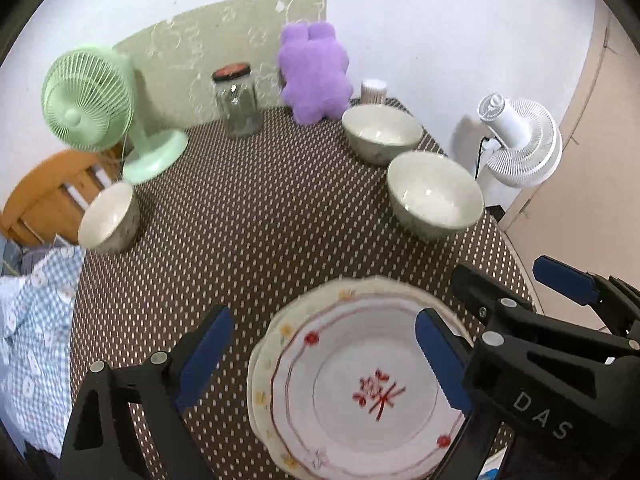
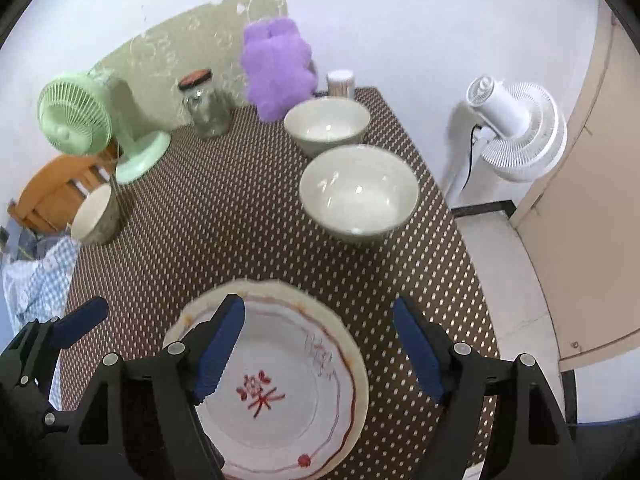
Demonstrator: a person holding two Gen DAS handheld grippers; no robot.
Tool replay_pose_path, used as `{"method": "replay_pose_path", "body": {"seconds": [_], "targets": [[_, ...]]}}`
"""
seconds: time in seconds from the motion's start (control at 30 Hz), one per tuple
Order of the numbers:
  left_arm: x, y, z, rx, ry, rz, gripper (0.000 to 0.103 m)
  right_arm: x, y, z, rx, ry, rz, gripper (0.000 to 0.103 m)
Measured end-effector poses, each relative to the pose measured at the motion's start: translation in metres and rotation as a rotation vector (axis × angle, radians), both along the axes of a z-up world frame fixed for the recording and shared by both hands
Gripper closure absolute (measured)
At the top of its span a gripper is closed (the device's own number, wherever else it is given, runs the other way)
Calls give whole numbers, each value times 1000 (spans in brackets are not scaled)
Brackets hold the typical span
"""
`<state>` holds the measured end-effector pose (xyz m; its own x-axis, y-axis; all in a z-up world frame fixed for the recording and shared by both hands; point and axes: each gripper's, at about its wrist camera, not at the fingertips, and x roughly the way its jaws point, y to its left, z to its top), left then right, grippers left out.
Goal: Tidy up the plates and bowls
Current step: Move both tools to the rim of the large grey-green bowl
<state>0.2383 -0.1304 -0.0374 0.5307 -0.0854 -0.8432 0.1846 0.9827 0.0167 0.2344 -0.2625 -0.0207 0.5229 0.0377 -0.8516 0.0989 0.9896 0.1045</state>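
Two plates are stacked at the near edge of the dotted brown table (image 1: 248, 216): a white plate with a red character (image 1: 360, 384) (image 2: 280, 396) lies on a cream scalloped plate (image 1: 272, 344) (image 2: 356, 364). My left gripper (image 1: 324, 356) hovers open above the stack's left side, pads touching nothing. My right gripper (image 2: 320, 352) (image 1: 520, 288) hovers open above its right side. Three pale bowls stand upright: one back right (image 1: 382, 130) (image 2: 326, 122), one in front of it (image 1: 434, 194) (image 2: 358, 194), one at the left edge (image 1: 110, 216) (image 2: 94, 214).
Along the back stand a green desk fan (image 1: 88, 100), a glass jar (image 1: 238, 100), a purple plush toy (image 1: 316, 72) and a small white container (image 1: 374, 90). A white fan (image 1: 520, 140) stands on the floor beyond the table's right edge. A wooden chair (image 1: 44, 200) and checked cloth (image 1: 36, 320) lie left.
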Motion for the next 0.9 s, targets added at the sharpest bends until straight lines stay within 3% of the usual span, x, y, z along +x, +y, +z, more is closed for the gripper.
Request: {"method": "replay_pose_path", "body": {"seconds": [0.23,0.47,0.73,0.9], "targets": [[32,-29,-3,12,-13,-5,10,28,-27,4,-5,-17,-33,24],[73,-60,-20,-2,5,76,19,75,-58,-10,-37,-10,-4,24],[112,-83,-42,28,33,123,35,119,-84,-36,-14,7,27,24],[129,-93,-54,53,43,139,43,139,-95,-55,5,35,27,30]]}}
